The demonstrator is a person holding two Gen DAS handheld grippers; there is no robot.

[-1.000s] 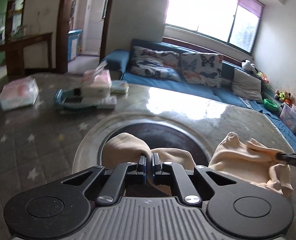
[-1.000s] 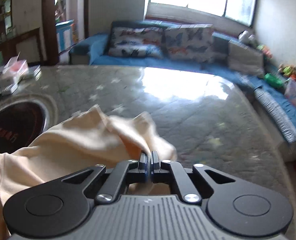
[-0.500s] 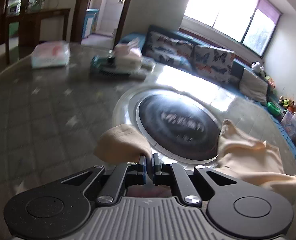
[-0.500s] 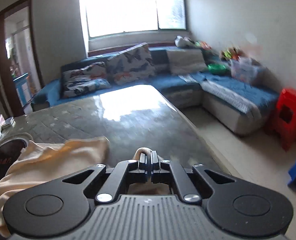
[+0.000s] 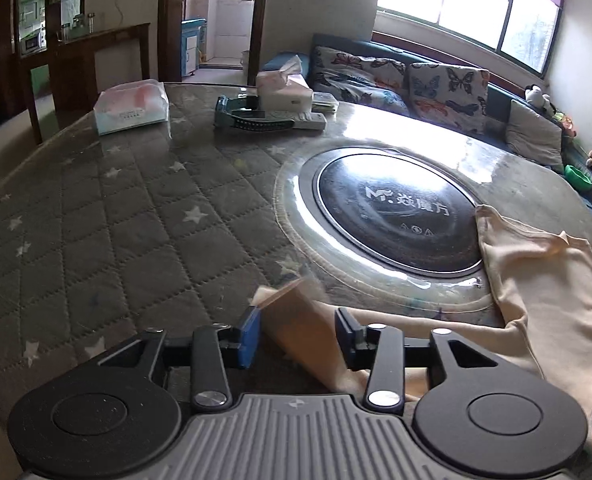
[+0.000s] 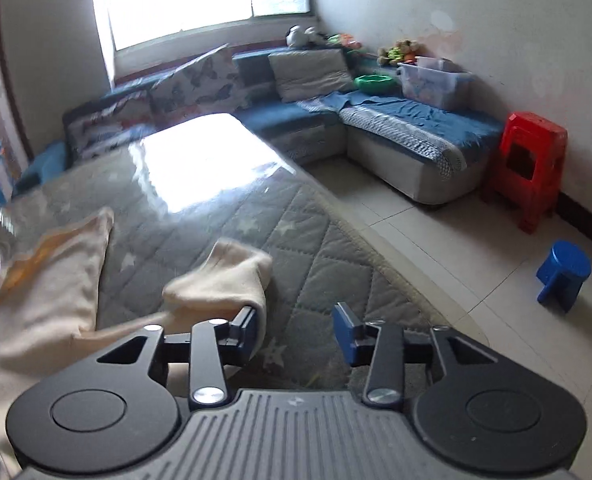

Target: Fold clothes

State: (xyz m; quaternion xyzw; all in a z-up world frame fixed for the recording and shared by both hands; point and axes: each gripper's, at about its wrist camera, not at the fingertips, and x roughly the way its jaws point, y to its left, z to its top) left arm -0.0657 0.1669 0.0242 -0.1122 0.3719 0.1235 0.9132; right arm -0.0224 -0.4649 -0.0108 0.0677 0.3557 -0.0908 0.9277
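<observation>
Cream fabric lies spread over the right part of the quilted grey table cover, and we see it from both wrist cameras. Our left gripper stands with its fingers wide apart; a folded flap of the garment rises between the blue pads, close to the left one, yet neither pad presses on it, so we grip nothing there. Beyond the flap, the cloth runs right along the near rim of the round black glass plate set into the table, and its far corner overlaps that plate's edge.

Our right gripper is likewise spread wide. A rolled cuff or sleeve end sits just ahead of its left finger and seems to brush it, though motion blur keeps us from telling whether they really touch; the space between the pads shows only star-patterned quilt. The rest of the garment trails off to the left in this view, blurred.

Farther back on the table we see a wrapped tissue pack, a tissue box and a remote beside a teal tray. A blue sofa with butterfly cushions lines the wall under the window, and a red stool and small blue stool stand on the tiled floor.
</observation>
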